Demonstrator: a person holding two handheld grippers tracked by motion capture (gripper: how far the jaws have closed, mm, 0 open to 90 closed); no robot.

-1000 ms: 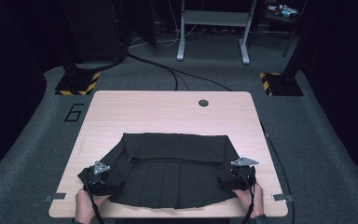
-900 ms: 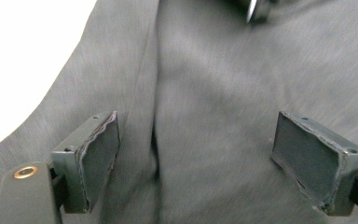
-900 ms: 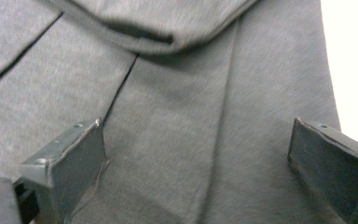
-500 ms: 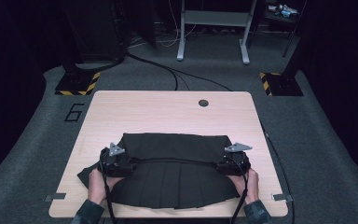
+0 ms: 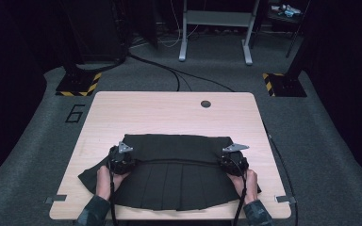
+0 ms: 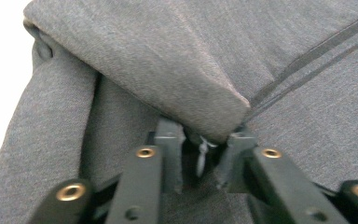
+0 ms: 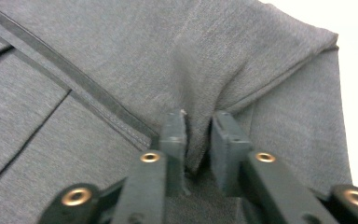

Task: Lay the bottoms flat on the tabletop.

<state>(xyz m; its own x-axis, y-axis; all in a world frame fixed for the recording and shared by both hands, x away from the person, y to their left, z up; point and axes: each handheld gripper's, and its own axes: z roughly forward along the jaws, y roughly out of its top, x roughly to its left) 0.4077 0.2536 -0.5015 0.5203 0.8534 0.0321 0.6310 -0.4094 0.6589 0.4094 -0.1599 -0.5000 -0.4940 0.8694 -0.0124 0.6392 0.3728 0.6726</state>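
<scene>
A single figure "6" [image 5: 76, 113] can be read, marked in dark on the grey carpet [image 5: 37, 141] just beside the left far corner of the table [image 5: 169, 113], and no other text, label or brand is legible anywhere.

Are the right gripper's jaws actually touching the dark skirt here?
Touching. In the right gripper view, the right gripper has just closed its jaws on a raised fold of the skirt, pinched between the pads.
</scene>
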